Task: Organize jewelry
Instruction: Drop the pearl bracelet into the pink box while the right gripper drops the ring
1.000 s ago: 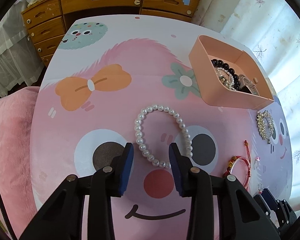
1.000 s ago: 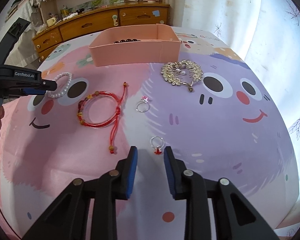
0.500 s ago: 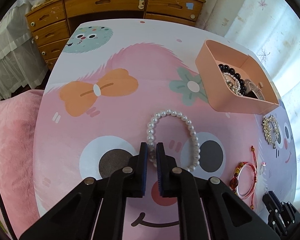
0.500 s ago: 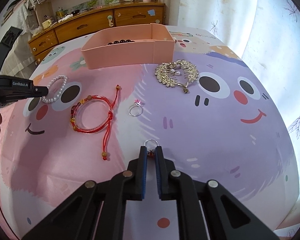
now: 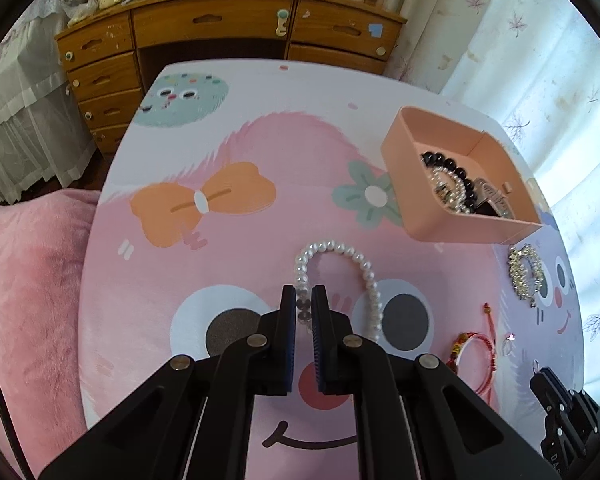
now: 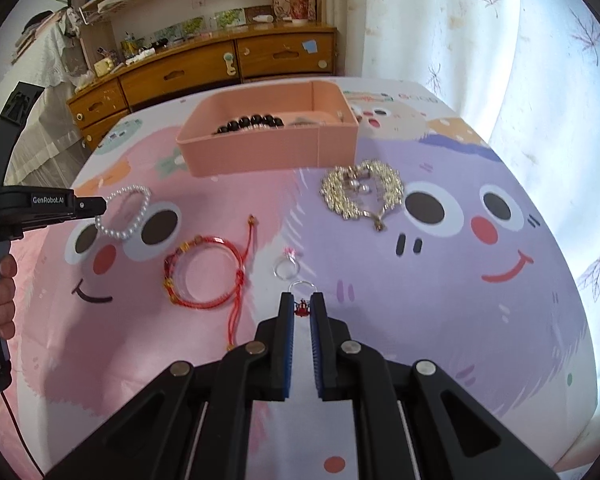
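Note:
My left gripper (image 5: 303, 304) is shut on the white pearl bracelet (image 5: 352, 258), which hangs lifted off the cloth; both also show at the left of the right wrist view, the bracelet (image 6: 140, 216) beside the gripper (image 6: 100, 205). My right gripper (image 6: 301, 307) is shut on a small silver ring with a red charm (image 6: 302, 306), held above the cloth. The pink box (image 5: 432, 184) holds black beads and other jewelry; it stands at the back in the right wrist view (image 6: 268, 148).
On the cartoon tablecloth (image 6: 440, 300) lie a red cord bracelet (image 6: 204, 272), a silver ring with a pink stone (image 6: 287, 268) and a gold heart-shaped brooch (image 6: 360, 194). A wooden dresser (image 5: 220, 40) stands beyond the table. A pink blanket (image 5: 24, 280) lies left.
Both grippers closed from open, the left on the pearl bracelet and the right on the red-charm ring. Both have since risen, lifting their pieces off the cloth.

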`<action>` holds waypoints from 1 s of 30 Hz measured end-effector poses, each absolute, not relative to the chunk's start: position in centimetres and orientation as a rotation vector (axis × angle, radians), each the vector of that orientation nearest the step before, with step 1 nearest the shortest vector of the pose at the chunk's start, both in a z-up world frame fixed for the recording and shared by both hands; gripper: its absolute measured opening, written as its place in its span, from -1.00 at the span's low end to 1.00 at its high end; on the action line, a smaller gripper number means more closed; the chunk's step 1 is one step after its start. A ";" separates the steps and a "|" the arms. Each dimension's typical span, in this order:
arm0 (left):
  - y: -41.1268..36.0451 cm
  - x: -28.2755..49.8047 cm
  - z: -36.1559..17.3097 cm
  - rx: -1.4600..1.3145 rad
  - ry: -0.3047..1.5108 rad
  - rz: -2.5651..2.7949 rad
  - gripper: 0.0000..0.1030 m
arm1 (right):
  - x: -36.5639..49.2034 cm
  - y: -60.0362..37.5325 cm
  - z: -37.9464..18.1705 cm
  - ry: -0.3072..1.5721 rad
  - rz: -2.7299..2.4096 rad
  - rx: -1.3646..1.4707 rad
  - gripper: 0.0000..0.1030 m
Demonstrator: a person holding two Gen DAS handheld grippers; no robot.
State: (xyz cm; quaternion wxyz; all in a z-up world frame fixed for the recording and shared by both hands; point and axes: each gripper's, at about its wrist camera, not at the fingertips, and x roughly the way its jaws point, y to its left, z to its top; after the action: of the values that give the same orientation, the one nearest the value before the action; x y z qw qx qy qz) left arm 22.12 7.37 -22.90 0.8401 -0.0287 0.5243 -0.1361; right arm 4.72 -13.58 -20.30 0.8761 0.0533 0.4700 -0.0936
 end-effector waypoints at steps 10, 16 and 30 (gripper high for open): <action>6.1 21.9 -16.7 -0.060 0.992 -0.360 -0.90 | 6.4 -13.3 -17.4 0.888 -0.148 0.023 -0.86; 4.5 21.8 -13.0 -0.038 0.911 -0.401 -0.90 | 7.3 -12.7 -16.5 0.853 -0.090 -0.043 -0.86; -0.4 23.9 -8.5 -0.089 0.747 -0.463 -0.90 | 11.3 -13.5 -15.2 0.758 0.024 -0.079 -0.85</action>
State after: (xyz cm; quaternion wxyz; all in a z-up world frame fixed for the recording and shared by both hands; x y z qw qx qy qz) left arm 23.89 -0.38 -8.49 0.9041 -0.0432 0.3614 -0.2241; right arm 11.28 -13.47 -15.16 0.9282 -0.0386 0.3700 0.0115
